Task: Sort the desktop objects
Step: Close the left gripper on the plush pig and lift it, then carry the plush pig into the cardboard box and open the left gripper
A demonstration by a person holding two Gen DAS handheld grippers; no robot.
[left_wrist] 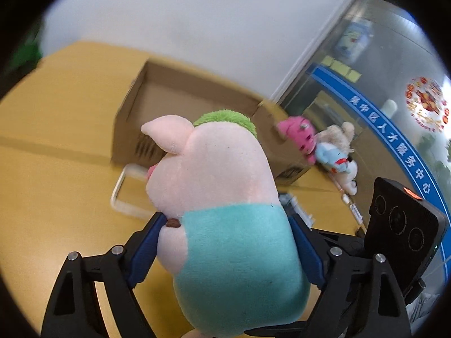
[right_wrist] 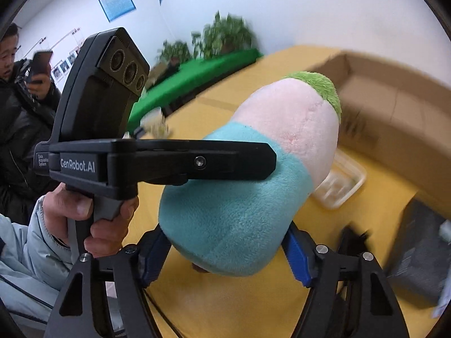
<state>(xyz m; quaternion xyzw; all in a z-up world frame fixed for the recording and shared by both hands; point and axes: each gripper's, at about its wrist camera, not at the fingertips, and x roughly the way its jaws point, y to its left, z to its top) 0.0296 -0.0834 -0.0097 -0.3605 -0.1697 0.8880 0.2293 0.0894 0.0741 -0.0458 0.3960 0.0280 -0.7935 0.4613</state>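
A plush pig (left_wrist: 214, 186) with a pink head, green tuft and teal body hangs above the yellow table (left_wrist: 56, 169). My left gripper (left_wrist: 225, 222) is shut on its teal body, with the blue pads pressed into both sides. In the right wrist view the pig (right_wrist: 253, 169) points away toward the cardboard box (right_wrist: 394, 129). My right gripper (right_wrist: 225, 233) holds its teal bottom end, a blue pad touching each side. One of the left gripper's fingers (right_wrist: 225, 157) crosses the pig from the left, held by a hand (right_wrist: 84, 211).
The open cardboard box (left_wrist: 157, 84) stands behind the pig, a clear plastic tray (left_wrist: 118, 194) in front of it. More plush toys (left_wrist: 329, 157) lie right of the box by a glass wall. A dark flat object (right_wrist: 417, 253) lies at right. A bystander (right_wrist: 17, 112) stands at left.
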